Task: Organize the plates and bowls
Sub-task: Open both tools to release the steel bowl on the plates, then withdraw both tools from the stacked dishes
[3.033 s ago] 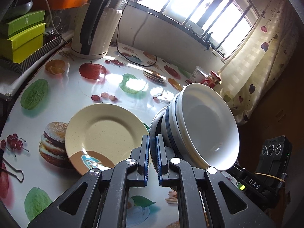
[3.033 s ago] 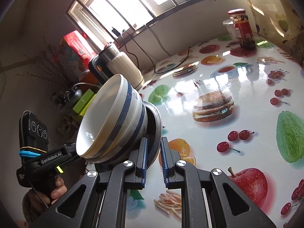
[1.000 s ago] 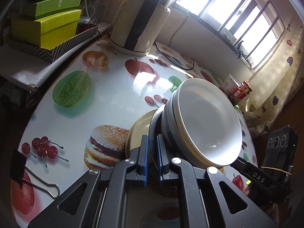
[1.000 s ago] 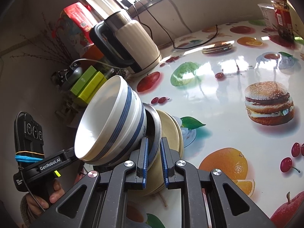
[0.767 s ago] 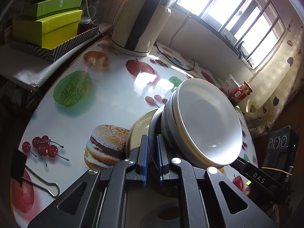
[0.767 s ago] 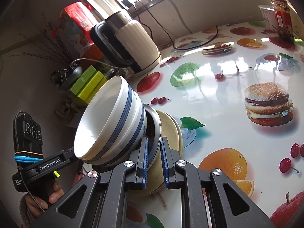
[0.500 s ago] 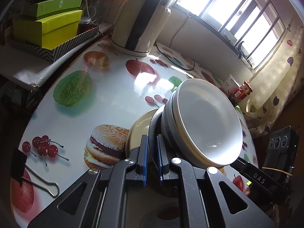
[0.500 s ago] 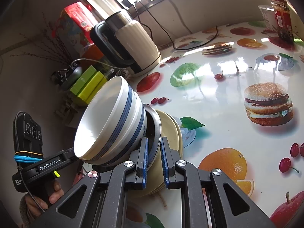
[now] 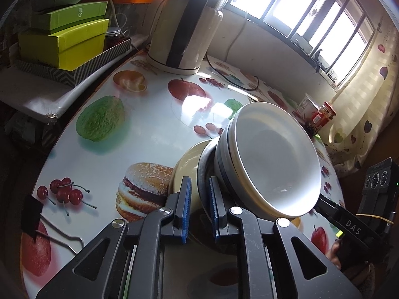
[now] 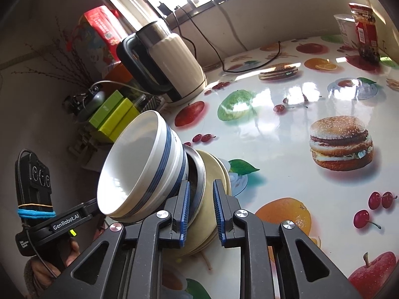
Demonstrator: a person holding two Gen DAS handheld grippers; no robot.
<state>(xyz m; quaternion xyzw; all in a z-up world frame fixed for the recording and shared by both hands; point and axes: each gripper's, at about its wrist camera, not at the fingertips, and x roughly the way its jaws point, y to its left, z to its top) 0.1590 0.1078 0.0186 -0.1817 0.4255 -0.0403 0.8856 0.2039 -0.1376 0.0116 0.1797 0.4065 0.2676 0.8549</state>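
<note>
A: What are the grippers doing at the dish stack?

B: The left gripper (image 9: 199,208) has just been opening; its blue pads now stand slightly apart with the rim of the metal plate (image 9: 203,174) between them, no longer pressed. The right gripper (image 10: 201,211) has also just been opening, its pads loose around the same stack's edge.

A: How is the stack built?

B: White bowls with blue bands (image 10: 142,172) sit nested in the metal plate, which lies on the cream plate (image 10: 214,174), all on the fruit-print table (image 10: 274,134).

A: And beyond the stack?

B: The kettle (image 9: 184,25) stands farther back, near the window; green boxes (image 9: 67,35) sit beside it, off the table.
</note>
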